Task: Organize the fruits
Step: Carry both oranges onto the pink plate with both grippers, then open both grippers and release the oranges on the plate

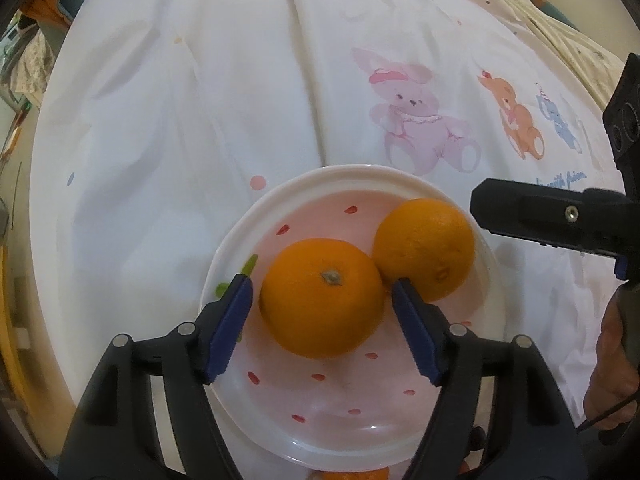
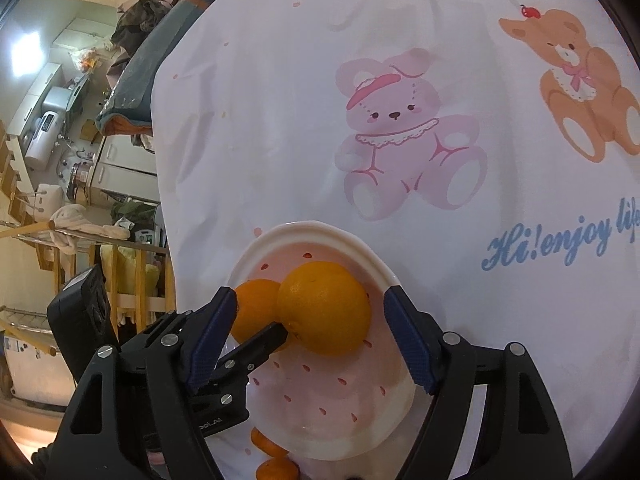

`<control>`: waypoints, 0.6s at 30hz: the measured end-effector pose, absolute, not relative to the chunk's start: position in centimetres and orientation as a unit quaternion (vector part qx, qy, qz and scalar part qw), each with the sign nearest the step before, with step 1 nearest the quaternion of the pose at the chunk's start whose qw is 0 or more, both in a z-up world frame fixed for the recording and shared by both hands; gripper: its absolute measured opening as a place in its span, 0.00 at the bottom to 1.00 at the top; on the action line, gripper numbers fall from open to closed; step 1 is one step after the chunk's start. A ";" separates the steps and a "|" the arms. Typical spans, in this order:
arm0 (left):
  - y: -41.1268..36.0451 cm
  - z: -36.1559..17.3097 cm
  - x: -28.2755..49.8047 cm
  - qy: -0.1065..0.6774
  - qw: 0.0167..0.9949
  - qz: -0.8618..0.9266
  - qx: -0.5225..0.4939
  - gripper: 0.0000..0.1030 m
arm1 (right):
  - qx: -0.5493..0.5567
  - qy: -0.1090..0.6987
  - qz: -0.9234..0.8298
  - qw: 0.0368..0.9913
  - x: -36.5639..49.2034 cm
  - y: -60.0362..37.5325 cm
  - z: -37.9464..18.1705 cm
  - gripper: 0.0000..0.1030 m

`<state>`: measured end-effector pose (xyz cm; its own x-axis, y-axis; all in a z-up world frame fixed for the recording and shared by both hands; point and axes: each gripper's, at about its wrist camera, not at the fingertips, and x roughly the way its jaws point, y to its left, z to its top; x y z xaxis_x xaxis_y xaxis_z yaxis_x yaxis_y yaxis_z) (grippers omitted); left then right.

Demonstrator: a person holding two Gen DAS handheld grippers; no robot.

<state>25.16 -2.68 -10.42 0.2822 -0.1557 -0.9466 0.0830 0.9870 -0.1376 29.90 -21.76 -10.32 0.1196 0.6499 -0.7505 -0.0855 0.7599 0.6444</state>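
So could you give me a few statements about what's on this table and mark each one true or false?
1. Two oranges sit on the plate. True: one orange lies between the left tongs, the other orange beside it.
2. The left tongs are squeezing an orange. False: they are open, with gaps on both sides of the fruit.
3. The plate is plain blue. False: it is white and pink with red spots.
4. The tablecloth has cartoon bears printed on it. True.
5. The right tongs are shut. False: they are open, around the plate.
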 end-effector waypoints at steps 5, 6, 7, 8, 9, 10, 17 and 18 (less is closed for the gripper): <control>-3.1 -10.1 24.9 0.596 0.799 -0.075 -0.029 0.69 | 0.235 0.605 0.254 0.717 29.5 -22.5 -9.5 0.76; -3.1 -10.1 24.8 0.596 0.799 -0.075 -0.032 0.69 | 0.235 0.604 0.253 0.718 29.5 -22.6 -9.3 0.76; -3.1 -10.0 24.9 0.596 0.799 -0.075 -0.033 0.69 | 0.236 0.603 0.253 0.719 29.4 -22.7 -9.2 0.76; -3.0 -9.8 24.7 0.594 0.800 -0.074 -0.034 0.69 | 0.236 0.602 0.252 0.720 29.4 -22.8 -9.1 0.76; -3.0 -9.5 24.6 0.591 0.803 -0.074 -0.036 0.69 | 0.236 0.600 0.251 0.722 29.2 -22.9 -9.0 0.76; -2.9 -9.2 24.4 0.587 0.805 -0.074 -0.036 0.69 | 0.236 0.599 0.250 0.723 29.1 -23.1 -8.8 0.76; -1.7 -5.7 21.9 0.558 0.827 -0.057 -0.036 0.69 | 0.235 0.576 0.240 0.746 26.2 -24.1 -6.8 0.85; -1.4 -5.1 21.4 0.554 0.830 -0.057 -0.038 0.69 | 0.236 0.571 0.235 0.750 25.7 -24.3 -6.5 0.86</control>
